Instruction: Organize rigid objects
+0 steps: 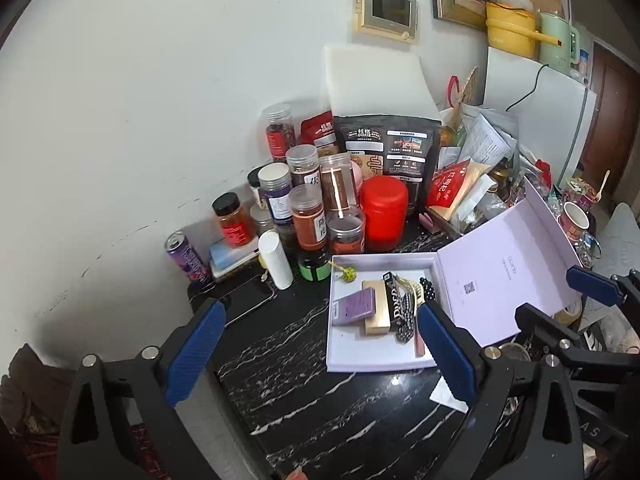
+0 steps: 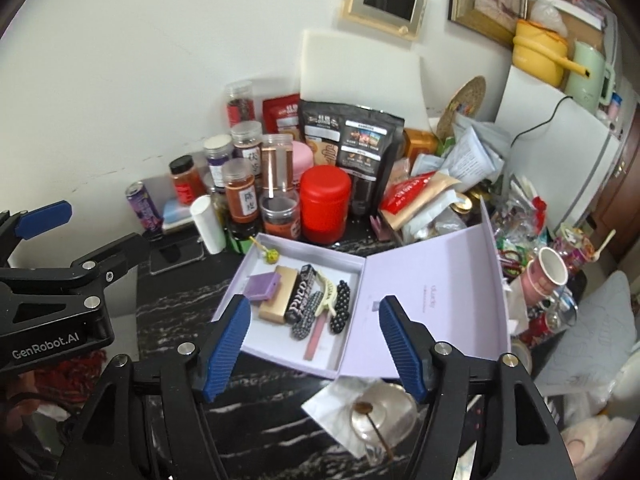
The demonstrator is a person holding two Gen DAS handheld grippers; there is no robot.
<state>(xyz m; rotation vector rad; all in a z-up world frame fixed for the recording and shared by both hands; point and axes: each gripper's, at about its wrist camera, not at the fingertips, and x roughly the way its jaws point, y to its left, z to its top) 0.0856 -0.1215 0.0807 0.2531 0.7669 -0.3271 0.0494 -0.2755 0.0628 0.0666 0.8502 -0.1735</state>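
An open lilac box (image 1: 360,350) (image 2: 276,350) lies on the black marble table, its lid (image 1: 508,276) (image 2: 432,296) folded out to the right. Inside lie a purple case (image 1: 354,305) (image 2: 262,285), a gold box (image 1: 378,308) (image 2: 278,298), a black PUCO tube (image 2: 300,292), hair clips (image 2: 340,308) and a small green ball on a stick (image 1: 347,274) (image 2: 271,256). My left gripper (image 1: 320,354) is open and empty, above the table in front of the box. My right gripper (image 2: 316,350) is open and empty, over the box's near edge.
Spice jars (image 1: 308,216), a red canister (image 1: 384,218) (image 2: 325,208), a white tube (image 1: 276,260), a purple can (image 1: 188,258) and a phone (image 1: 250,298) crowd the back left. Bags and papers (image 2: 452,176) pile behind the lid. A glass dish on paper (image 2: 376,416) sits near the front.
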